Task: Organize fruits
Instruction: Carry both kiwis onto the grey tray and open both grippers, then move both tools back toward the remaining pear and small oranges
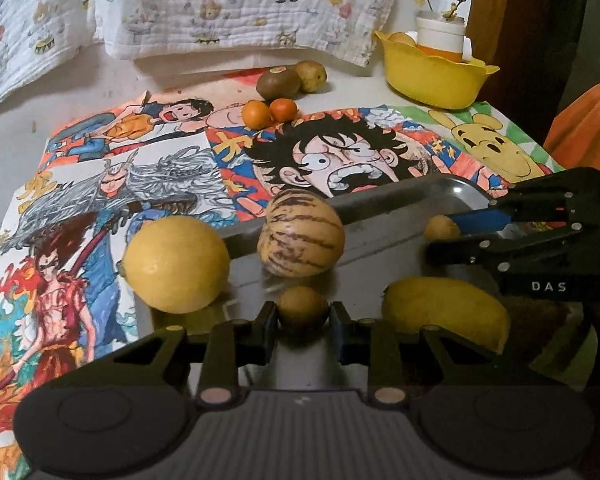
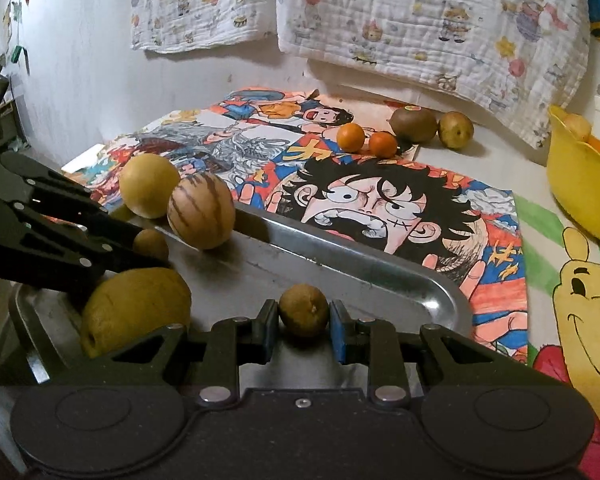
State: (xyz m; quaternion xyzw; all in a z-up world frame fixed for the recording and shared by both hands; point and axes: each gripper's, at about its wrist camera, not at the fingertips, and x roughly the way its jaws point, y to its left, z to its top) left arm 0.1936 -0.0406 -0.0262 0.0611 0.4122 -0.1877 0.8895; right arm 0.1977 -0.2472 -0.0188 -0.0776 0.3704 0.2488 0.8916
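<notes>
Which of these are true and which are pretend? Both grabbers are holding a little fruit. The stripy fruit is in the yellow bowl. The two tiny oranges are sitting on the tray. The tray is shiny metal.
1. Both grabbers hold a little fruit: true. The left gripper is shut on one small brown fruit, the right gripper on another small brown fruit.
2. False. The stripy fruit sits on the tray, far from the yellow bowl.
3. False. The two tiny oranges lie on the cartoon mat, beyond the tray.
4. The tray is shiny metal: true.
</notes>
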